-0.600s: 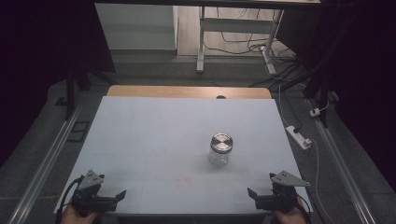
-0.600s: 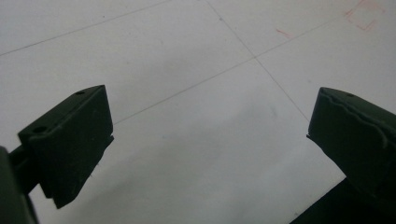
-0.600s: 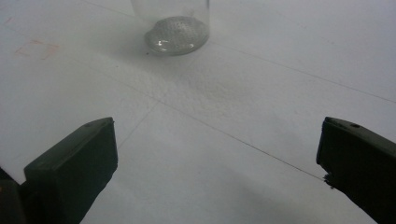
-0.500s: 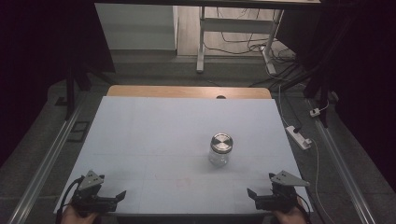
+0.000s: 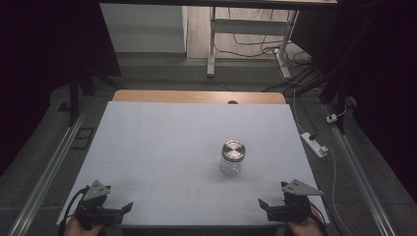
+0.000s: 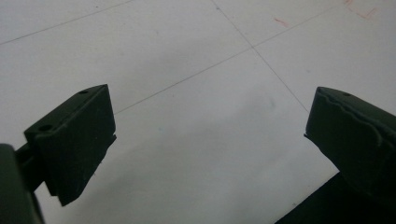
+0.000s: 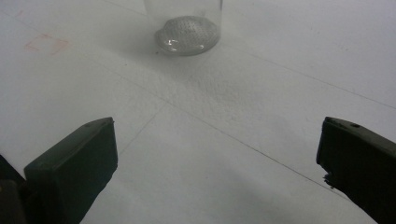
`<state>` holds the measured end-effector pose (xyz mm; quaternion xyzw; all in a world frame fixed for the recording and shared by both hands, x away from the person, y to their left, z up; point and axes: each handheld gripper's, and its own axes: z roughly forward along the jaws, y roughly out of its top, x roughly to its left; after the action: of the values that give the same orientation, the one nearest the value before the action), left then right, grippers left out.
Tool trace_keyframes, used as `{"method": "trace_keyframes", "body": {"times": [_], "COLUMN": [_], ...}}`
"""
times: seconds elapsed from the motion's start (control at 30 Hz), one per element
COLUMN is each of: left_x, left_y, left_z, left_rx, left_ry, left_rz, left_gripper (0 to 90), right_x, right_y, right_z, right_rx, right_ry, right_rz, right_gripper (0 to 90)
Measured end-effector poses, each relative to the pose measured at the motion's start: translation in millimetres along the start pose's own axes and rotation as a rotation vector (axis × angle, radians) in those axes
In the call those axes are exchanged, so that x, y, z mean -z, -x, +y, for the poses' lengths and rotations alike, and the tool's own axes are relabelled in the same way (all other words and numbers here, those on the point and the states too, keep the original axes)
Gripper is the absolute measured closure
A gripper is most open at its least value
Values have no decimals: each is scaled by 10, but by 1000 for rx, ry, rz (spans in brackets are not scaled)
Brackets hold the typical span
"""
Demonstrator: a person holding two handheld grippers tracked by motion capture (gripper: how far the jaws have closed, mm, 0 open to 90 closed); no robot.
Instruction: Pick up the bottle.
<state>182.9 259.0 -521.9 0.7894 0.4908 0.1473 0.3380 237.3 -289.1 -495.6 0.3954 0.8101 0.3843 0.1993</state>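
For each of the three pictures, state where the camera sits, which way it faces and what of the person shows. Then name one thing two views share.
High view: above the person's side, facing forward and down on the table; hands with left claw and right claw.
Left gripper view: on the left claw, facing bare tabletop; open jaws.
Right gripper view: on the right claw, facing the jar; open jaws.
Shared: the jar, in the high and right gripper views.

Three cameras: one fixed overhead, one riding each of your grippers.
Your high view looks forward and down over the whole table [image 5: 162,147]. Each gripper view sits low at the near edge, close to the tabletop; the right one shares the jar [image 7: 187,28] with the high view.
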Motion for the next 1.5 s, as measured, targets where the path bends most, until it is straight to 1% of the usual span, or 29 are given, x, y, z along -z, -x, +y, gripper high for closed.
{"method": "trace_keyframes", "body": {"times": [0.03,0.07,0.13,0.27,0.3,0.33,0.47,0.5,0.57,0.63,0.7,0.8,0.83,0.97,1.0,1.03,1.07,1.13,1.17,1.2,1.27,1.37,1.5], "left_x": [-1,-2,-3,-4,-5,-6,-6,-6,-3,-2,-4,-6,-8,-12,-12,-11,-11,-11,-11,-12,-14,-16,-19], "left_y": [2,3,1,-4,-5,-6,-11,-11,-15,-15,-15,-13,-12,-17,-19,-20,-21,-24,-25,-25,-25,-22,-24], "left_z": [0,1,1,3,3,3,0,0,-2,-3,-3,0,0,2,2,2,1,1,1,1,2,4,6], "left_rx": [-1,-2,-2,3,3,4,10,10,12,13,12,11,11,15,16,17,19,21,21,21,20,17,17], "left_ry": [0,-1,-2,-3,-3,-4,-7,-7,-5,-5,-6,-11,-11,-15,-15,-14,-13,-14,-14,-14,-15,-17,-19], "left_rz": [2,1,-1,-3,-3,-4,-6,-6,-9,-11,-11,-11,-11,-15,-15,-15,-15,-17,-18,-17,-20,-21,-24], "left_gripper": [26,26,27,27,27,29,29,29,29,29,29,29,29,29,29,29,29,29,29,29,29,29,29], "right_x": [0,-7,-11,-10,-10,-10,-16,-16,-34,-41,-62,-79,-96,-130,-147,-187,-187,-222,-248,-248,-284,-313,-371], "right_y": [0,-11,-11,1,2,-4,-51,-51,-80,-88,-98,-92,-81,-89,-98,-124,-124,-154,-168,-168,-167,-162,-152], "right_z": [0,4,7,10,11,22,74,74,105,112,127,137,144,168,181,206,206,227,242,242,262,272,296], "right_rx": [0,7,4,-4,-1,10,32,32,39,40,51,44,32,20,10,15,15,31,47,47,73,77,60], "right_ry": [0,-10,-12,-13,-12,-7,32,32,48,50,54,51,55,57,57,55,55,49,47,47,45,42,37], "right_rz": [0,-11,-16,-3,6,25,66,66,91,96,113,127,141,153,166,179,179,180,181,181,172,169,174], "right_gripper": [0,0,0,0,0,0,0,0,0,0,0,0,0,0,0,0,0,0,0,0,0,0,0]}}
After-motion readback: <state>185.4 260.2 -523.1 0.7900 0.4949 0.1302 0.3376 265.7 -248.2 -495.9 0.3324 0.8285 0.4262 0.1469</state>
